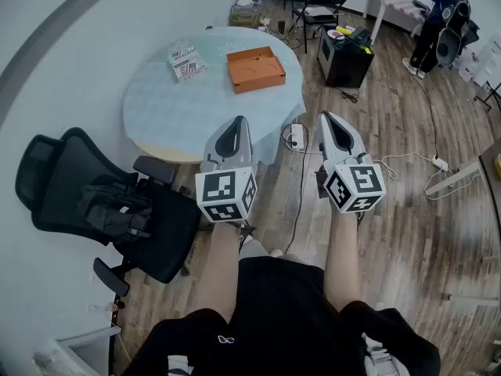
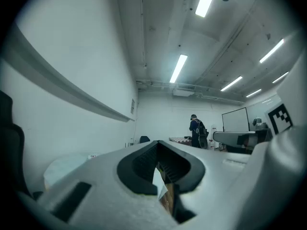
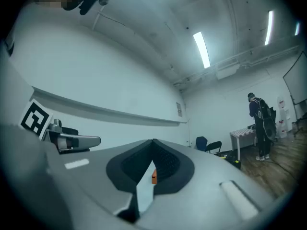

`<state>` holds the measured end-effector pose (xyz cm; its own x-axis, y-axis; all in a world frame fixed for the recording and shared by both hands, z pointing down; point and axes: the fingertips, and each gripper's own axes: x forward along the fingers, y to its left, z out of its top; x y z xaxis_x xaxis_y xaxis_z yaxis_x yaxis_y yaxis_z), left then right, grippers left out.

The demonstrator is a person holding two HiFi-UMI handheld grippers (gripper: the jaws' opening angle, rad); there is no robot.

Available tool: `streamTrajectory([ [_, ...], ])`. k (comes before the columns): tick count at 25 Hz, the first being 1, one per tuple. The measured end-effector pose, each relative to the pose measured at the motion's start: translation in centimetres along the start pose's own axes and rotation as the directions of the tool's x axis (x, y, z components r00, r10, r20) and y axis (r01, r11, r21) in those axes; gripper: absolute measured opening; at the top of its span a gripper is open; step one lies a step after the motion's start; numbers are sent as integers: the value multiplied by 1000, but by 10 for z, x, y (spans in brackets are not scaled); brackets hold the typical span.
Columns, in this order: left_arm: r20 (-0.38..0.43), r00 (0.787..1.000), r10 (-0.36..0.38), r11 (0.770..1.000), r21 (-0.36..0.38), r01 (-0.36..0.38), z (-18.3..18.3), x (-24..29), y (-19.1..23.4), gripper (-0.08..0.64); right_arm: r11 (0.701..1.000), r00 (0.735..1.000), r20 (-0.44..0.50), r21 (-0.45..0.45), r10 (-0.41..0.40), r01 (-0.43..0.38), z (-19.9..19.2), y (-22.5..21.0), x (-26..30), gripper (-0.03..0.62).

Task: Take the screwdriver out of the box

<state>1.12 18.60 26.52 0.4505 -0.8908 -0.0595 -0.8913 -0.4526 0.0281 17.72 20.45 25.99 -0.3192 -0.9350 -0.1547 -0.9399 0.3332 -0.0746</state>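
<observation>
The left gripper (image 1: 240, 122) and right gripper (image 1: 326, 117) are hovering side by side, each with its jaws pressed together and grasping nothing. A power strip (image 1: 296, 137) is lying on the wooden floor (image 1: 391, 116) between them. Ahead, the orange box (image 1: 256, 69) is sitting on the round table (image 1: 156, 108) beside a printed packet (image 1: 186, 61); the screwdriver is not showing. A black chair (image 1: 156, 218) is standing left, and a person (image 1: 438, 22) far back.
</observation>
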Motion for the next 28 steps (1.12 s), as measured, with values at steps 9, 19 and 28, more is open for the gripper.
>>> streamTrajectory([
  [9,3,1000,-19,1000,10,19,5,5,-9,2,994,1000,13,108,17,-18,-7,-6,1,11],
  [19,57,998,-7,1000,8,6,24,23,1,2,991,998,61,134,11,-19,7,-29,16,12],
  [28,65,997,49,999,-20,-48,12,35,39,3,984,993,39,139,108,-112,-19,-16,60,12],
])
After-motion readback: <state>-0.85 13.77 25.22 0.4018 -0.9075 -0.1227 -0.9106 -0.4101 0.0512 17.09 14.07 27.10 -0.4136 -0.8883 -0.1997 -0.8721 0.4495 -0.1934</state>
